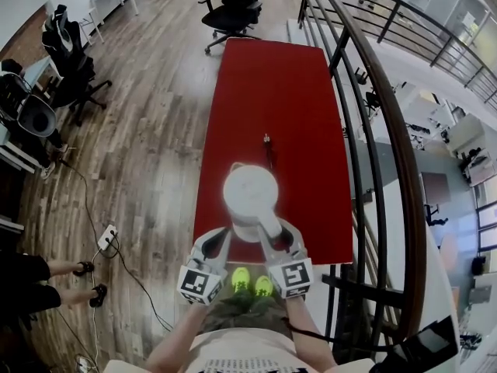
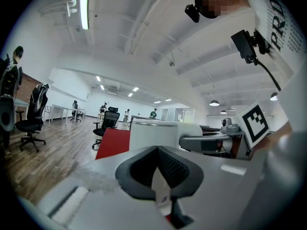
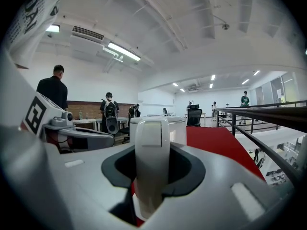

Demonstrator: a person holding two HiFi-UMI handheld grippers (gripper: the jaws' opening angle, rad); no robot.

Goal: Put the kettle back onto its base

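Long red rectangular surface (image 1: 272,84) runs away ahead of both jaws, and I'm working over its near end. The white round-lidded plastic kettle (image 1: 250,191) sits straight in front of the right jaws. Its pale curved handle (image 3: 152,157) stands upright between them, and the right gripper (image 1: 272,238) is pinching it firmly.

The left gripper (image 1: 220,243) is tucked in just left of the kettle's body. Its jaws are drawn together with only a thin white sliver showing in the slot; I can't name it.

So the grip's done and the kettle's under control. The base? I can't see it anywhere. A thin dark cord (image 1: 269,155) trails on the surface beyond the jaws toward the kettle, so my guess is that the base is hidden underneath. Seating and letting go remain.
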